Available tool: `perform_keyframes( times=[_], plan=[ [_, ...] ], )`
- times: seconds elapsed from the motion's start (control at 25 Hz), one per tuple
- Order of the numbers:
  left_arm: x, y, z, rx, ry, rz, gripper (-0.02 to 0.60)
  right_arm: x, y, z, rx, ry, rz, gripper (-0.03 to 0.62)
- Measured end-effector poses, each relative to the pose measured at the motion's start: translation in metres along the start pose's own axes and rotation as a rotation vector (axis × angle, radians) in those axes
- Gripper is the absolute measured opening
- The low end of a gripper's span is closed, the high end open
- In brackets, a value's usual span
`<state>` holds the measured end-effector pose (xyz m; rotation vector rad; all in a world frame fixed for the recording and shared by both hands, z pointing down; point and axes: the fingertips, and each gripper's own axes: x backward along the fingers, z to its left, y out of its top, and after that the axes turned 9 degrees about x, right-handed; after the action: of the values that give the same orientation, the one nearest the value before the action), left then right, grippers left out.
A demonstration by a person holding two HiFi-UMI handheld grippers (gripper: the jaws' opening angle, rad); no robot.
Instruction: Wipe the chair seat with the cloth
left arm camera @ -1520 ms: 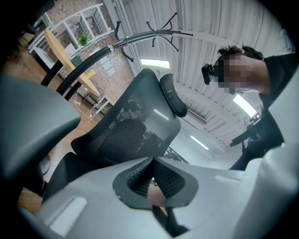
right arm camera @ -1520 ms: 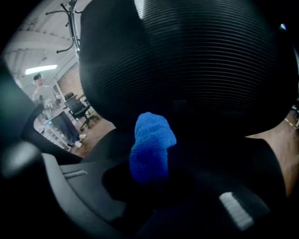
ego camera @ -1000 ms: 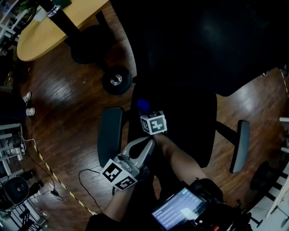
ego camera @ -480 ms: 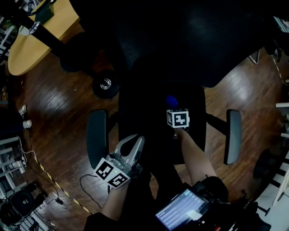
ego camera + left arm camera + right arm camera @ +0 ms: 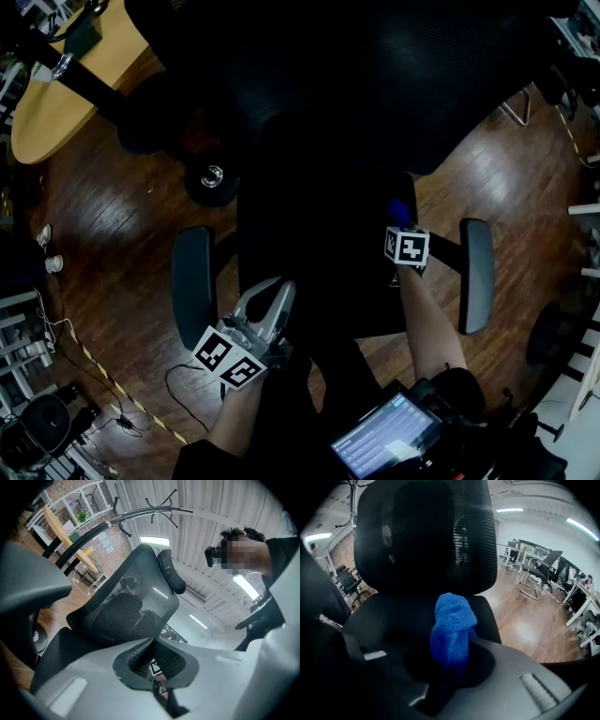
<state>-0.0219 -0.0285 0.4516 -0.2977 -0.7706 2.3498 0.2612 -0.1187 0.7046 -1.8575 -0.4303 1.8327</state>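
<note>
Over the right rear of the seat, the right gripper points at the backrest, its jaws clamped on the cloth; a bare forearm runs back from it toward the person. Whether the cloth touches the seat cannot be told. At the seat's front left corner the left gripper sits low and tilts upward toward the backrest, jaws together at the tips with nothing between them. The cloth is bright blue and fluffy, bunched into an upright wad that sticks out past the jaws. Seat and backrest are black, the backrest a fine mesh with rounded corners and a curved headrest on top. The left gripper's jaws are pale grey with ribbed black pads. Two long grey armrests flank the seat: the left armrest just beside the left gripper, the right armrest just beside the right gripper's cube. Around the chair lies a dark wooden floor, with a caster showing behind the left armrest, a rounded yellow table farther off, a thin cable near the left gripper, and a lit screen at the person's chest
</note>
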Motion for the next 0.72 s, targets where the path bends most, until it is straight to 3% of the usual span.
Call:
perform_keyframes(
  times=[0.2,0.32,0.52,0.72],
  plan=[
    [0.002,0.002,-0.001,-0.006,0.003,-0.009,-0.009,0.004,0.003,0.002,-0.039,-0.02,-0.026,0.044],
    [0.007,0.007,-0.006,0.002,-0.001,-0.029,-0.009,0.007,0.007,0.034,-0.051,0.035,-0.016,0.044],
    [0.018,0.018,-0.009,-0.005,0.009,-0.07,-0.009,0.005,0.034,0.168,0.048,0.287,-0.041,0.044],
    [0.036,0.028,-0.008,-0.015,0.029,-0.102,-0.009,0.014,0.035,0.314,0.096,0.54,-0.033,0.044]
  ],
)
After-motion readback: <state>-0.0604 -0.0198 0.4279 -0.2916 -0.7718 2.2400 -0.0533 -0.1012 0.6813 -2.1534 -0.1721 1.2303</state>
